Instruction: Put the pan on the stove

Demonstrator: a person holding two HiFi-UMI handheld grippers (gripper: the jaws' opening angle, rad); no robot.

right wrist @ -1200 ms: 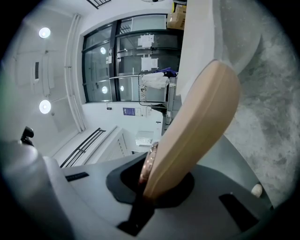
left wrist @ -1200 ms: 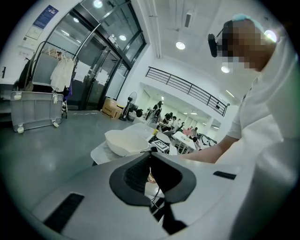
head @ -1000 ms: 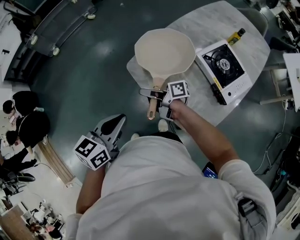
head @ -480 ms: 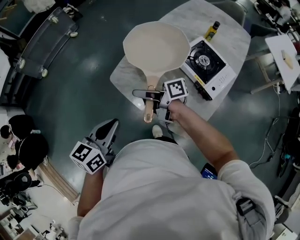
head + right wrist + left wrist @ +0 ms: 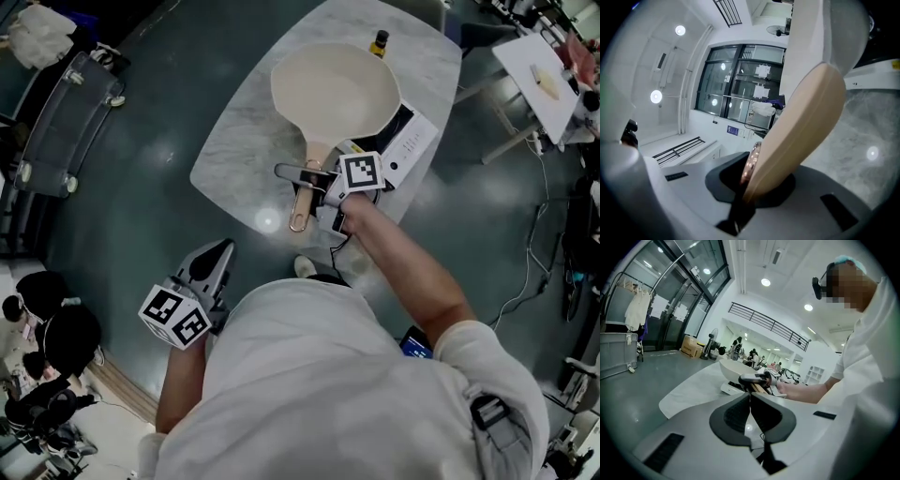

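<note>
**Pan held by its handle over the stove**

Dark green floor (image 5: 159, 197) spreads round a pale, marble-patterned worktop (image 5: 239, 155), with a grey wheeled cart (image 5: 66, 117) well apart at the upper left of the head view. On the far end of the worktop stands a small dark bottle (image 5: 379, 42) with a yellow cap.

A cream pan (image 5: 333, 94) lies with its round bowl over the white stove (image 5: 412, 145), hiding most of it; only the stove's near corner and front edge show beside the bowl. Whether the pan's base rests on the burner or hangs just above it cannot be told. The pan's tan handle (image 5: 302, 202) points back toward the person.

The right hand-held gripper (image 5: 305, 175) is closed across that handle, about halfway along it. In the right gripper view the handle (image 5: 801, 126) runs up from between the jaws of the right hand-held gripper (image 5: 745, 183), and both dark pads press on it.

The left hand-held gripper (image 5: 214, 262) hangs low at the person's left side, over the floor and well apart from the worktop. In the left gripper view its jaws (image 5: 750, 397) are together with nothing between them.
</note>
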